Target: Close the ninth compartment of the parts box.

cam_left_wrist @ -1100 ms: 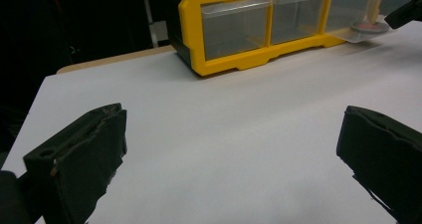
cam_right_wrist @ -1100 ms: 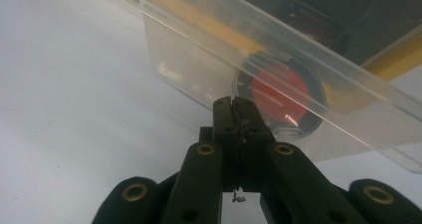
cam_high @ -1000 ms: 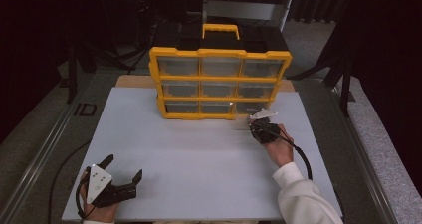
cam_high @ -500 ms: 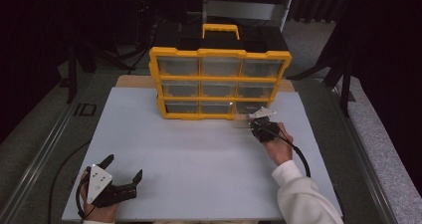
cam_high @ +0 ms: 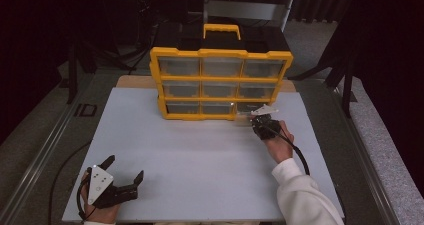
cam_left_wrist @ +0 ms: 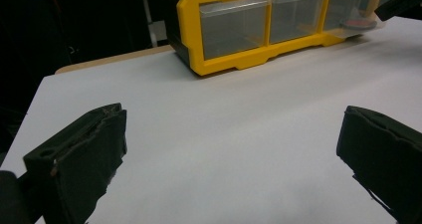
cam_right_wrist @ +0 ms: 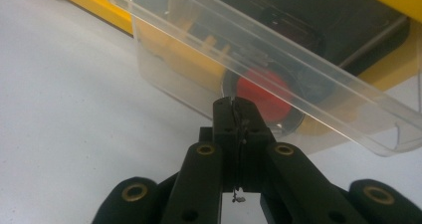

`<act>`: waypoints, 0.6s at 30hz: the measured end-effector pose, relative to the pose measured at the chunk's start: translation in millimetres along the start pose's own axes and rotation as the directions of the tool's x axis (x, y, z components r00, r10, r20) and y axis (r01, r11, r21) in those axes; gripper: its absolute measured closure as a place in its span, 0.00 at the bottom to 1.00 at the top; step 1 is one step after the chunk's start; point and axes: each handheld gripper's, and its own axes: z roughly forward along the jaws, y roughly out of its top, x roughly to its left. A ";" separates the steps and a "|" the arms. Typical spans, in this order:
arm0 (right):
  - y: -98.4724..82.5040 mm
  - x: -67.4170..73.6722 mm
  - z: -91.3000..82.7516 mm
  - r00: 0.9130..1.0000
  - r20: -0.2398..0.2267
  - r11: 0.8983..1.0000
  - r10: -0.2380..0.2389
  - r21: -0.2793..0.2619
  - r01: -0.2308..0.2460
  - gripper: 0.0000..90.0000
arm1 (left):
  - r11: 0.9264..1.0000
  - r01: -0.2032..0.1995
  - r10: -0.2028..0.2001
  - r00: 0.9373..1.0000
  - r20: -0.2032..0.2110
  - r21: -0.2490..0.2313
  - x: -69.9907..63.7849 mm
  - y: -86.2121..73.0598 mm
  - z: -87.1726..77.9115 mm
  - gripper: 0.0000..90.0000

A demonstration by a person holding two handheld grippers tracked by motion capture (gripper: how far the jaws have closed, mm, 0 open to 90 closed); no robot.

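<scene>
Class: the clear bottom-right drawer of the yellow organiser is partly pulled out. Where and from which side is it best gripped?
Grip the drawer by its front lip, from the front, level with the table. The thin lip faces outward, and the right tongs are shut on it.

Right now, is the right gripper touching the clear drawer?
Touching. In the right gripper view the right gripper has its jaws shut together against the front wall of the clear drawer, which is pulled partway out of the yellow organizer.
</scene>
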 end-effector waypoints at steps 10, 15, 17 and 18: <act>0.2 1.3 4.7 1.000 0.017 1.000 0.014 -0.011 -0.013 0.99 | 1.000 -0.004 0.004 1.000 0.000 0.000 -0.3 0.2 0.3 0.00; 0.1 0.0 6.2 1.000 0.023 1.000 0.020 -0.015 -0.020 0.99 | 1.000 -0.004 0.004 1.000 0.001 0.000 -0.4 0.2 0.4 0.00; 0.3 -0.7 6.8 0.999 0.026 1.000 0.025 -0.018 -0.024 0.99 | 1.000 -0.003 0.003 1.000 0.001 0.001 -0.4 0.1 0.5 0.00; 0.4 -1.1 7.1 0.999 0.027 0.999 0.027 -0.020 -0.027 0.99 | 1.000 -0.003 0.003 1.000 0.001 0.001 -0.3 0.1 0.5 0.00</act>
